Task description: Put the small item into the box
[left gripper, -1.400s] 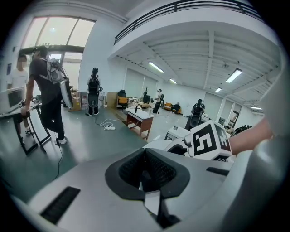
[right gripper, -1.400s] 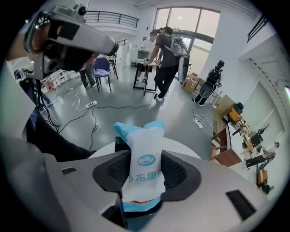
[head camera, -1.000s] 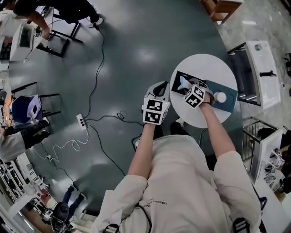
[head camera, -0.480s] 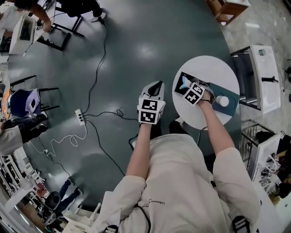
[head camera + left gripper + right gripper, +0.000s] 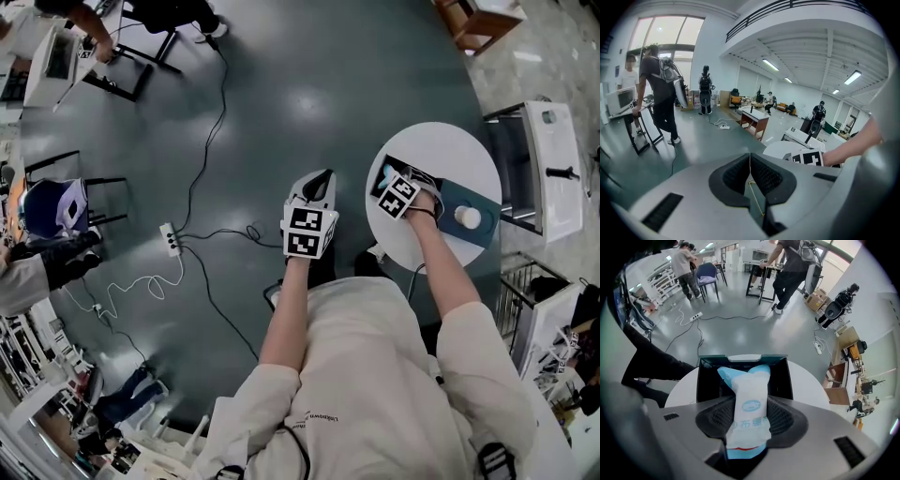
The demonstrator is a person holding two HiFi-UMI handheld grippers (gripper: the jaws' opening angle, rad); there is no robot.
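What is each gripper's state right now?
Left gripper: closed, empty.
Right gripper: closed on the white-and-blue packet, at the box.

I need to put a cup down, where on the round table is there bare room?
Bare white shows along the table's far edge, beyond the box and teal lid, and a smaller patch at its near edge. The middle is crowded: right gripper with the packet over the box.

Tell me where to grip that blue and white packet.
Grip the packet mid-length, across its width, coming from its bottom end. It is long and narrow, so its sides fit inside a gripper. The right gripper holds it that way, with the packet's top pointing at the open box.
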